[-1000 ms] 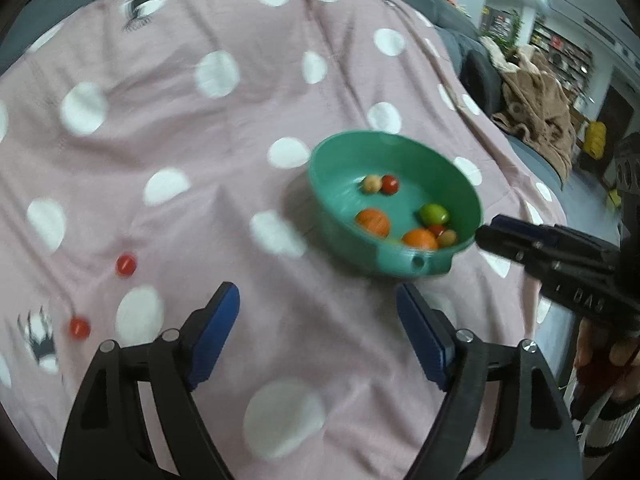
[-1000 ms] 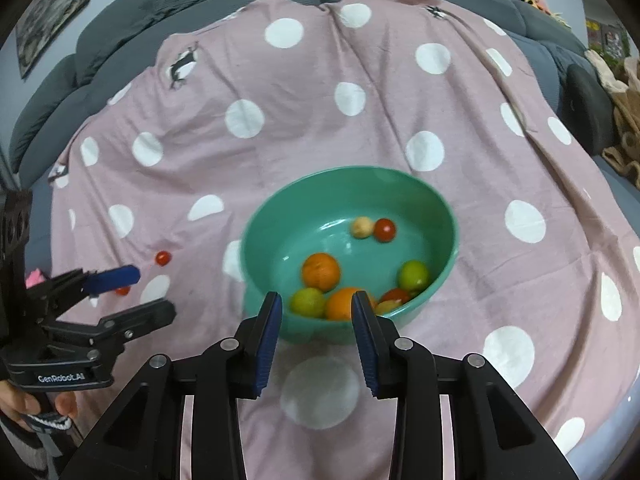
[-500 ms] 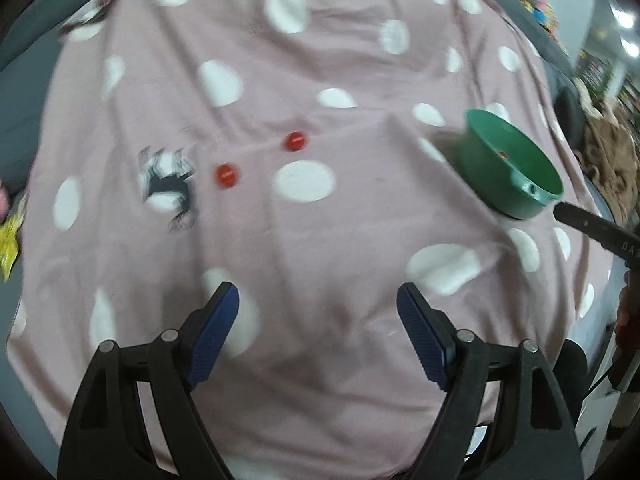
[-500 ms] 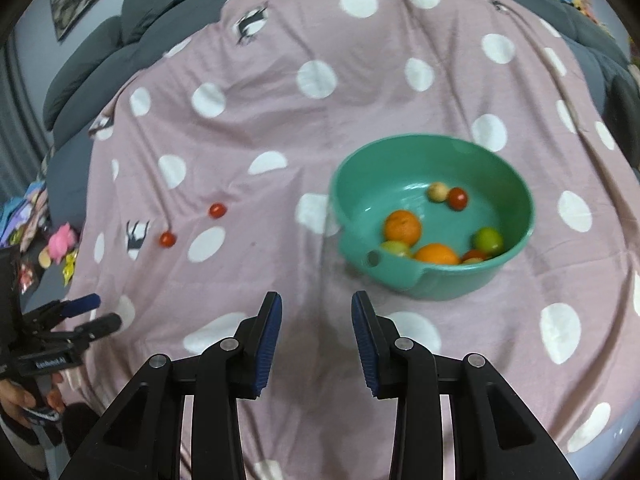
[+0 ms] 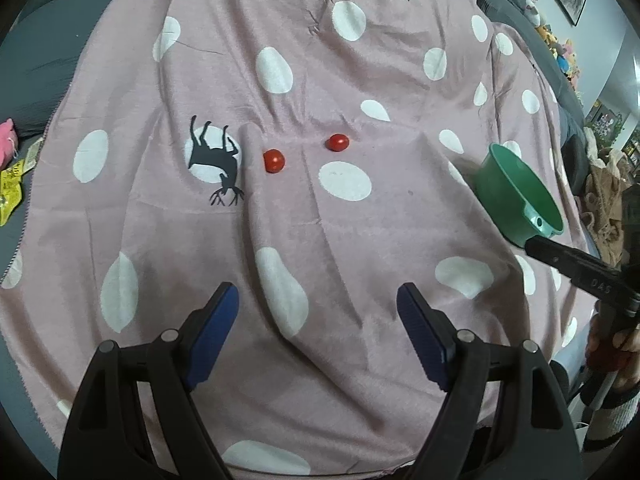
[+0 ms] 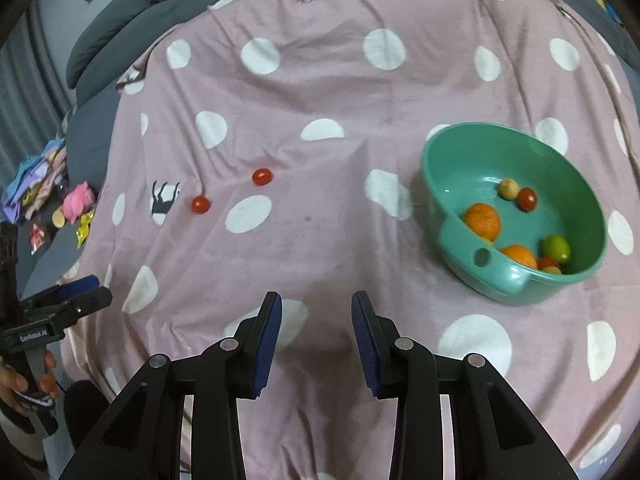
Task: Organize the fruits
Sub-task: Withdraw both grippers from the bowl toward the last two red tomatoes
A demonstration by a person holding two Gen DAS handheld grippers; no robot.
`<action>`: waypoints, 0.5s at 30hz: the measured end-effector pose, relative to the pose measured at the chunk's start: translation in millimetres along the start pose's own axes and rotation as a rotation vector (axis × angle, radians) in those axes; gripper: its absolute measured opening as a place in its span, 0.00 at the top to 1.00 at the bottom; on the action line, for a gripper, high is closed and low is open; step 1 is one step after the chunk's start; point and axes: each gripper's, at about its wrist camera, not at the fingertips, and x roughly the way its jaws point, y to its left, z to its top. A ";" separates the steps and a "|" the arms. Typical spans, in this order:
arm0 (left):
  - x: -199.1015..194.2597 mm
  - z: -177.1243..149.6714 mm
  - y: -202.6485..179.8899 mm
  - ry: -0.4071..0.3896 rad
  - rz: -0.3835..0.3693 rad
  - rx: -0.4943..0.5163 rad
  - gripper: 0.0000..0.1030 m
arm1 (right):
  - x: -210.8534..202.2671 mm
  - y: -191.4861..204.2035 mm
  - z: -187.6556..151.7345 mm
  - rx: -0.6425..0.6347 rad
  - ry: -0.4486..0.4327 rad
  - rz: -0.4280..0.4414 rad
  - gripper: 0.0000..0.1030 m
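Two red cherry tomatoes lie on the pink dotted cloth: one beside a black deer print, the other a little to its right. A green bowl at the right holds oranges, a green fruit and several small fruits. My left gripper is open and empty, short of the tomatoes. My right gripper is open and empty, left of the bowl; it also shows at the right edge of the left wrist view.
The cloth covers a grey sofa. Toys and wrappers lie off the cloth's left edge. The left gripper shows at the left edge of the right wrist view. Brown fabric lies beyond the bowl.
Both grippers have swung left, away from the bowl. The two tomatoes have come to the middle of the left wrist view and the bowl has shifted to the right in both views.
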 end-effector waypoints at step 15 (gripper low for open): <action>38.1 38.4 4.8 -0.011 -0.090 0.014 0.23 | 42.1 16.6 26.0 -0.043 0.042 0.062 0.65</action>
